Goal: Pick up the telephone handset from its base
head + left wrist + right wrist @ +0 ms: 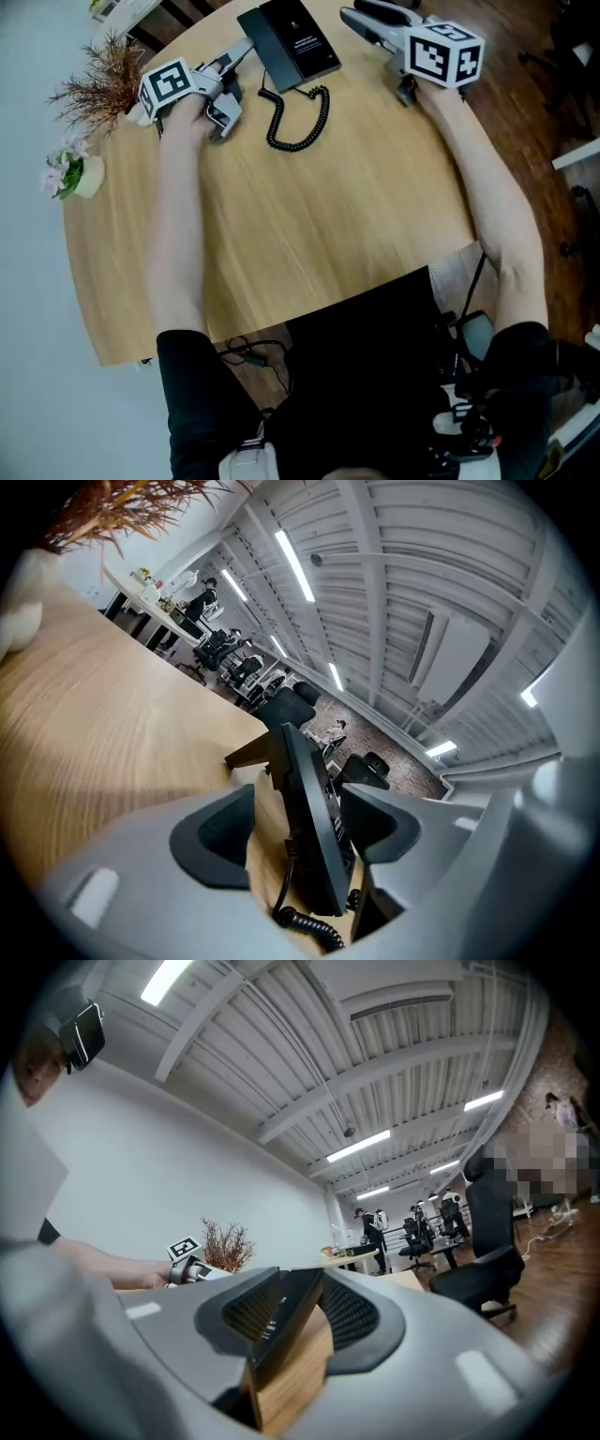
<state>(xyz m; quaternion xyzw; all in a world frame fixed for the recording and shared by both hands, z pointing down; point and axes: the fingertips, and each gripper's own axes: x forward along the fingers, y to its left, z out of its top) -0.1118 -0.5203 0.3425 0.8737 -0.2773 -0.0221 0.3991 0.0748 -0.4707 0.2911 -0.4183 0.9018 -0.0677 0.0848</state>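
Tongs of left gripper (300,810) stand open, telephone (306,785) between them.

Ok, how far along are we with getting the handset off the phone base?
Done: left gripper and right gripper are at the telephone on the table. In hand: the left's open jaws straddle the telephone's edge without pressing; the right is open and empty beside it. Left: closing on the handset, which looks seated on its base with the coiled cord slack, then lifting it.

Black telephone (288,39), light-wood table (309,225).
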